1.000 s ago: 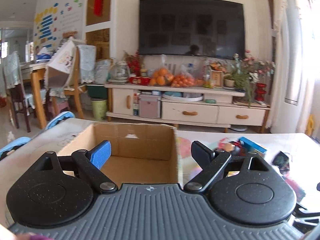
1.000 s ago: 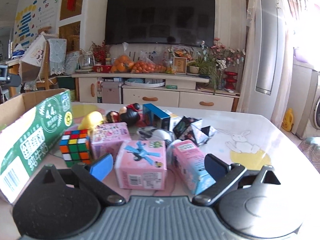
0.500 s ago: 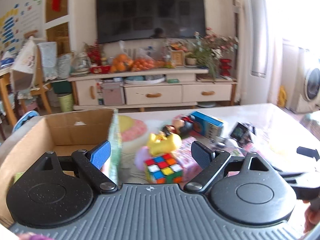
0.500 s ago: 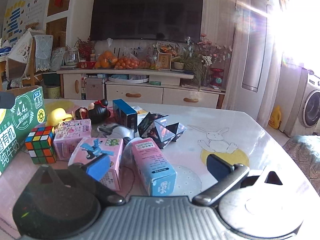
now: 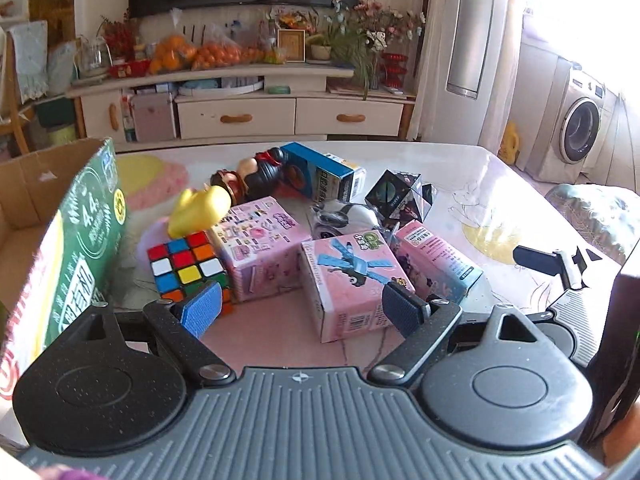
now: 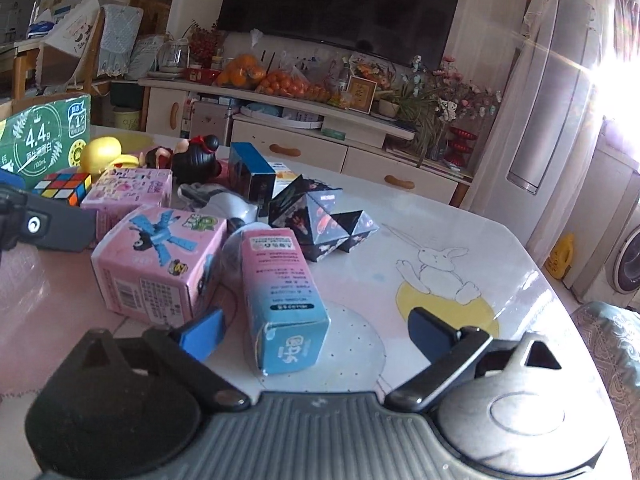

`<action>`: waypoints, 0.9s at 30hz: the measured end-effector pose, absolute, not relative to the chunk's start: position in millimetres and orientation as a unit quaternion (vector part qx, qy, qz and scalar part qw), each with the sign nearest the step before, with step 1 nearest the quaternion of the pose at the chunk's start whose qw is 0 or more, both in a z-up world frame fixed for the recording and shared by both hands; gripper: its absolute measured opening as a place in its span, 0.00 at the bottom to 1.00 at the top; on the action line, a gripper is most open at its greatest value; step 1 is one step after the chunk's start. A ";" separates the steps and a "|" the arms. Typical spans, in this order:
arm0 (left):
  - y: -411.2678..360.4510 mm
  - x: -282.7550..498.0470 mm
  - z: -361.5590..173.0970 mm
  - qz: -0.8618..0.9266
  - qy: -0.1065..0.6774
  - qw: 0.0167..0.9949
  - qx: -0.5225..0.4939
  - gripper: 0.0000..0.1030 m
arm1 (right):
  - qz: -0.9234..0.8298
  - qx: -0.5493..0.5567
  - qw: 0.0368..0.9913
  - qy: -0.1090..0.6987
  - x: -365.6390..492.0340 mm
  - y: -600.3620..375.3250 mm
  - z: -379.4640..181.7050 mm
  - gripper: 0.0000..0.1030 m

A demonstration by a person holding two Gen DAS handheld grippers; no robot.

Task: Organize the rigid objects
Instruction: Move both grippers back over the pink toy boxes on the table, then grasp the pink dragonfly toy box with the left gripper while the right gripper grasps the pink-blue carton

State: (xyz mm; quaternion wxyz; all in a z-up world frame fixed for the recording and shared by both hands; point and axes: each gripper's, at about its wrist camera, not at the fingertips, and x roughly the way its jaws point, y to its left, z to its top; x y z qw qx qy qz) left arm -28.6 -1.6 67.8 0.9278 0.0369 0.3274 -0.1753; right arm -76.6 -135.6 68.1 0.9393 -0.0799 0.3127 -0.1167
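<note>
At bench centre: your toys and boxes, clustered.
Left tongs [image 5: 300, 308] gape empty before the Rubik's cube [image 5: 186, 266]; right tongs [image 6: 316, 334] are closing, pads clear of the pink-blue carton [image 6: 282, 292].

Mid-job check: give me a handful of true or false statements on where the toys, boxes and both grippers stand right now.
1. The puzzle cube sits beside the green carton. True.
2. The yellow duck is inside the carton. False: it lies on the table.
3. The right gripper grips the tall pink-and-blue box. False: the box is between closing jaws, untouched.
4. The left gripper holds nothing. True.
5. The pink box with a blue figure is stacked on another box. False: it rests on the table.
</note>
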 end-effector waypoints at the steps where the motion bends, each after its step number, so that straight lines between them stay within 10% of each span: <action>1: -6.1 -26.0 66.0 -0.176 0.333 0.926 0.032 1.00 | -0.113 -0.078 0.939 0.315 -75.3 -137.7 67.2 0.91; 17: -51.5 17.1 35.4 -0.158 0.398 0.904 0.008 1.00 | -0.064 -0.067 0.937 0.336 -57.7 -149.8 59.4 0.85; 27: -47.0 27.1 34.1 -0.146 0.410 0.901 0.000 0.91 | -0.051 -0.050 0.938 0.339 -47.9 -150.5 57.0 0.64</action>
